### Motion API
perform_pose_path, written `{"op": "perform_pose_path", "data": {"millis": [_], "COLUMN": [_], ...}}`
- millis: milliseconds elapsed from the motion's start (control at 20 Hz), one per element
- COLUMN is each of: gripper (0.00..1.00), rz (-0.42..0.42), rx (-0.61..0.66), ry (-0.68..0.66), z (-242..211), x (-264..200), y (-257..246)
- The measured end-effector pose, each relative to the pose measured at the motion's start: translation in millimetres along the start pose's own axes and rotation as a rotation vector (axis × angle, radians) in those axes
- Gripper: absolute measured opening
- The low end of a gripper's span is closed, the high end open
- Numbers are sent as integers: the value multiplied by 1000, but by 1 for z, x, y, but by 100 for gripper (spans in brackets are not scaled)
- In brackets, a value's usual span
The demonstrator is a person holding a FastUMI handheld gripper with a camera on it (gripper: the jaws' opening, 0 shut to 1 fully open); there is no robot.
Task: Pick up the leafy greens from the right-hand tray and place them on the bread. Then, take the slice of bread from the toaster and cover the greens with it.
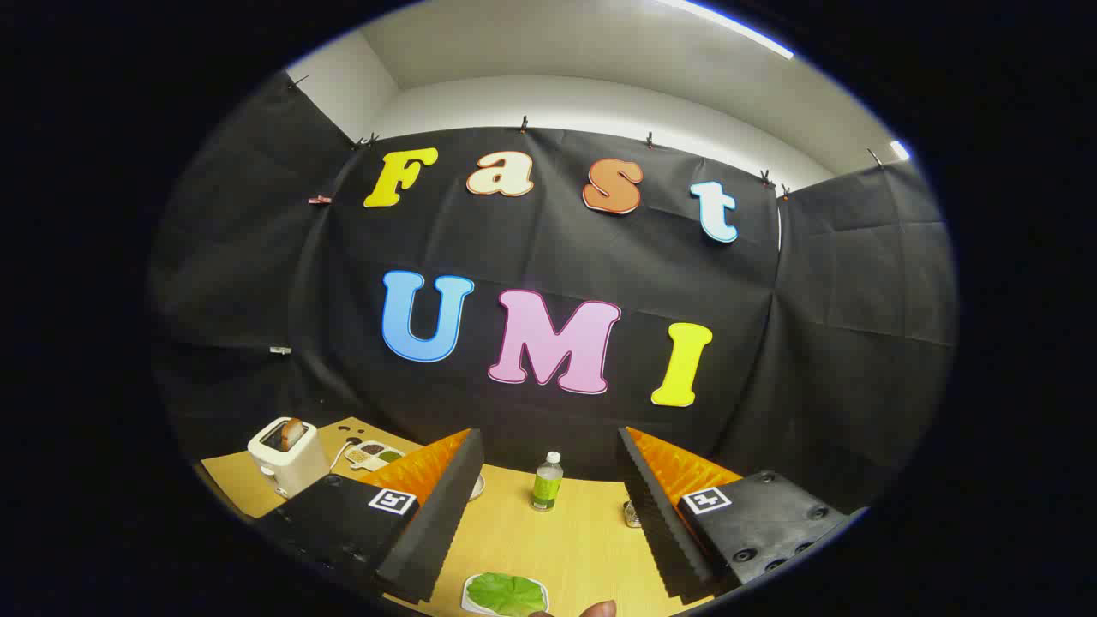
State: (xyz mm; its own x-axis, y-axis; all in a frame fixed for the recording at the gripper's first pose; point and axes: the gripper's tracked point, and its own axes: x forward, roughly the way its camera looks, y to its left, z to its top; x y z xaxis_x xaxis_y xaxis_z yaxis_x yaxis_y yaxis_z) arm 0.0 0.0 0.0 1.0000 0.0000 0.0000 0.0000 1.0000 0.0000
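- The tool [548, 506] hangs above the worktop [566, 540], its fingers spread wide apart and clamped on nothing.
- The greens [506, 593] lie on a white tray [470, 600] at the near edge, between the fingers and below them.
- A fingertip [597, 609] shows just right of the tray.
- The toaster [287, 457] stands far left with a bread slice [292, 433] upright in its slot.
- A divided dish [374, 453] sits just right of the toaster.
- A small bottle [547, 482] stands far, between the fingers.
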Motion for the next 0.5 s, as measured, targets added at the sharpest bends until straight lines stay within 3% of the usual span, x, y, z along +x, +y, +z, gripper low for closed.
{"op": "perform_pose_path", "data": {"millis": [500], "gripper": [96], "rz": [-1], "rx": [-4], "ry": [13], "z": [-6], "x": [-7], "y": [-4]}}
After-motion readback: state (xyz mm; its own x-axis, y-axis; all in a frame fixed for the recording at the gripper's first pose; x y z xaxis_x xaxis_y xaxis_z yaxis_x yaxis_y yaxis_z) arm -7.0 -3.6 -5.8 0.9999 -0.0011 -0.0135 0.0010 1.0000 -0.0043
